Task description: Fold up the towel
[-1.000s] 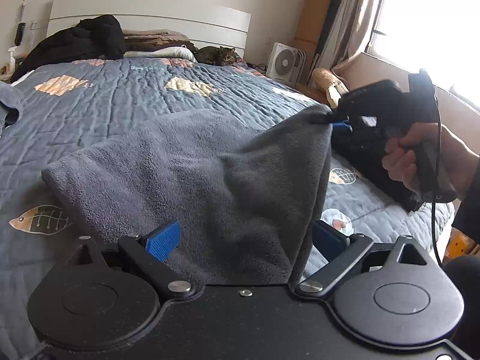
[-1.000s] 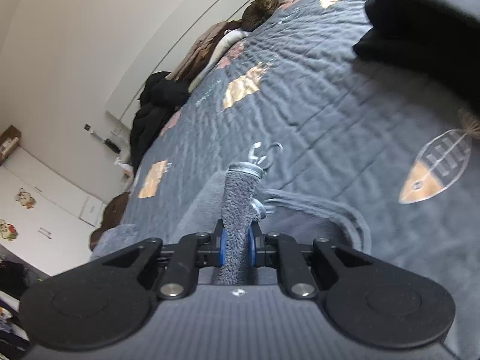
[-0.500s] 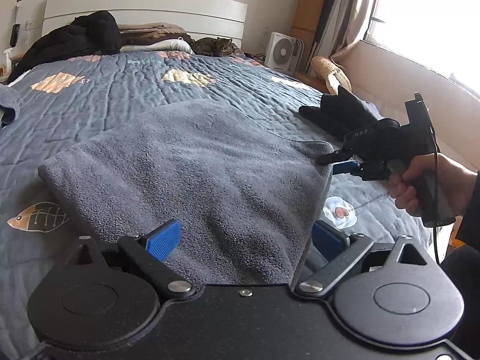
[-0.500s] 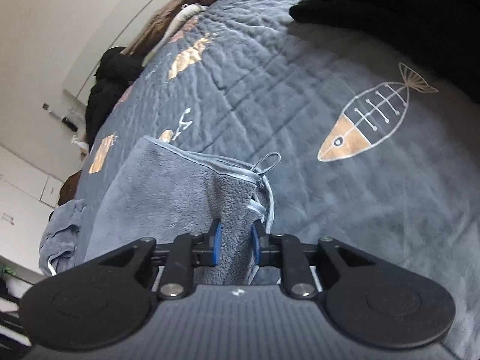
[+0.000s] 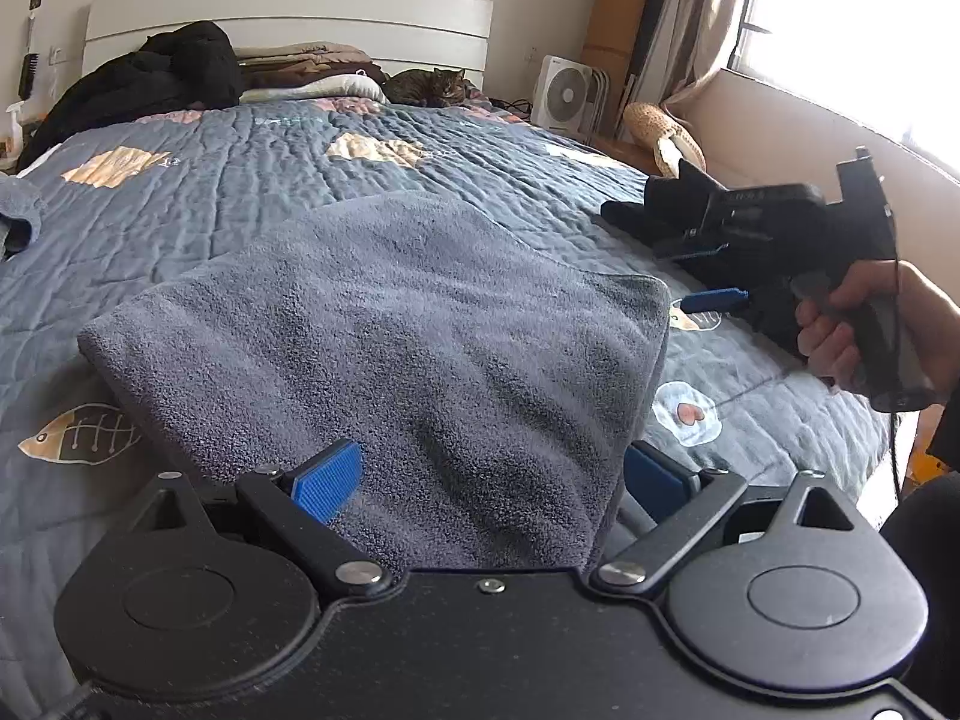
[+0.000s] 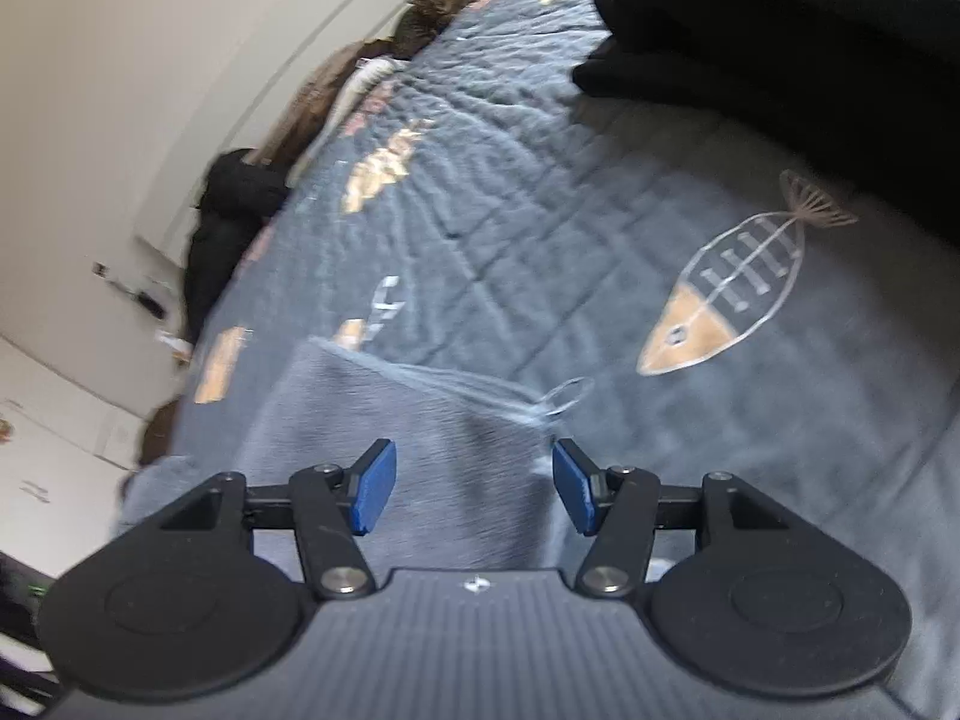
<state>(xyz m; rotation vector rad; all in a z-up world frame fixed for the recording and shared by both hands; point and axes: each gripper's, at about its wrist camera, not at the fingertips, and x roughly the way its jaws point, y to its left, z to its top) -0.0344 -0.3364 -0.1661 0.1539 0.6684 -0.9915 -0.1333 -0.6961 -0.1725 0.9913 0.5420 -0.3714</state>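
Left tongs stand wide apart, with the grey towel lying between the blue pads and no pad pressing on it. Right tongs have just been opening; their pads now stand clear of the towel, whose corner lies between them, released. In the left wrist view the right tongs hover just beside the towel's far right corner, carried by the person's right hand.

Towel position: folded over and spread flat on the bed, near its foot edge. A pale hem and a small hanging loop mark the corner at the right tongs.

Bed cover: dark blue quilted fabric with orange-and-white fish-skeleton motifs, one just beyond the towel corner, another to the left of the towel. A fried-egg motif lies right of the towel.

Beyond the towel, a black garment lies near the bed's right edge. At the head of the bed: a white headboard, a heap of black clothing, stacked folded bedding and a tabby cat. Right of the headboard, a white box fan stands on the floor below a curtained window.
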